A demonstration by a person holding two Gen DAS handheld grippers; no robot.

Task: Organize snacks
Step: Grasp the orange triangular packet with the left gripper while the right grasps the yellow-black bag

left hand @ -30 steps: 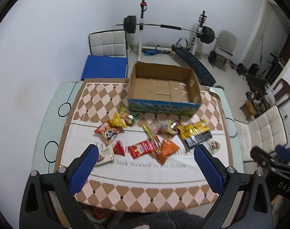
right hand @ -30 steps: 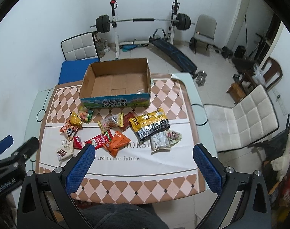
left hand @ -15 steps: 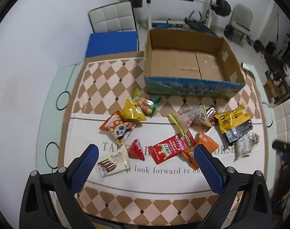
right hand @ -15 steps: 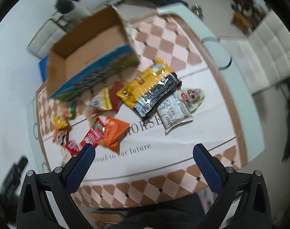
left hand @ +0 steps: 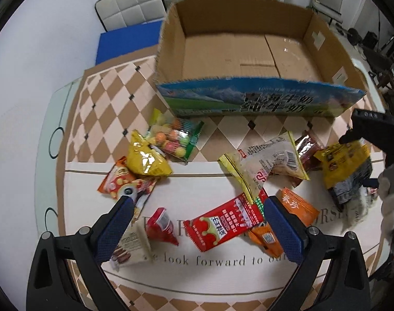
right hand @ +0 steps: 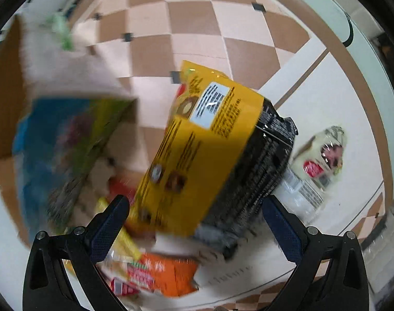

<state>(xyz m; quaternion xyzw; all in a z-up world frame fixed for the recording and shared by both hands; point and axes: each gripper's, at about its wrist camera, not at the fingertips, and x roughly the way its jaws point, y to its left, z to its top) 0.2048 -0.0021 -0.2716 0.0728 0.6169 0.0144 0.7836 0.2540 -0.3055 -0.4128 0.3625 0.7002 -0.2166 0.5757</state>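
Several snack packets lie on the checkered tablecloth (left hand: 106, 88) in front of an empty cardboard box (left hand: 238, 51). My left gripper (left hand: 197, 223) is open, low over a red packet (left hand: 222, 223), with a small red packet (left hand: 160, 225) and an orange packet (left hand: 295, 207) beside it. My right gripper (right hand: 197, 223) is open, its jaws on either side of a large yellow and black bag (right hand: 209, 155), close above it. That bag also shows at the right in the left wrist view (left hand: 344, 165). The box (right hand: 41, 129) is blurred at the left of the right wrist view.
A candy bag (left hand: 173, 137), a yellow packet (left hand: 145, 160), a panda packet (left hand: 124, 184) and a chocolate bar packet (left hand: 129, 246) lie at the left. A pale packet (left hand: 264, 165) lies mid-table. A white packet (right hand: 324, 155) lies right of the yellow bag. Chairs and gym gear stand behind.
Both grippers have dropped toward the table. The left one closed in on the red packets. The right one swung down over the yellow and black bag.
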